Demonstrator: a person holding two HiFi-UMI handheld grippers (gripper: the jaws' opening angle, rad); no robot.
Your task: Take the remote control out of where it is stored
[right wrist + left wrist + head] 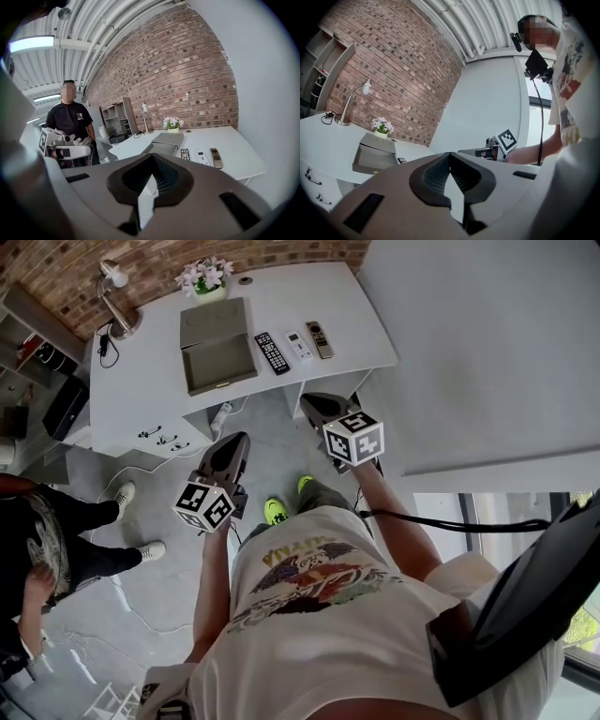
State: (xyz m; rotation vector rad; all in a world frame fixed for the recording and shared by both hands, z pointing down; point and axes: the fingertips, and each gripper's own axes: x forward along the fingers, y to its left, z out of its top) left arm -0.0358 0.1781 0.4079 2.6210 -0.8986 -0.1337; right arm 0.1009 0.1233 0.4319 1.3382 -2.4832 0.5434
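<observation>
- The open grey metal box (217,357) sits on the white desk (141,381), at 12 o'clock from the person in the head view. Its lid is thrown back and its inside looks bare.
- Three remotes lie in a row on the desk at 3 o'clock of the box. These are a black button-covered remote control (272,352) just beside the box, then a small white one (298,345), then a slim grey-bronze one (320,339). None is inside the box.
- The left gripper (236,439) has its tongs pressed together with nothing in them, as its own view shows. It is well apart from the desk.
- The right gripper (307,401) is likewise closed tight and empty, and is aimed towards the desk.
- Judgement: with the remotes out on the desk and the box seemingly empty, the taking-out step looks done.
- If a further pick is wanted, a gripper must go towards 12 o'clock and spread its tongs. It should then straddle a remote's narrow sides before closing.
</observation>
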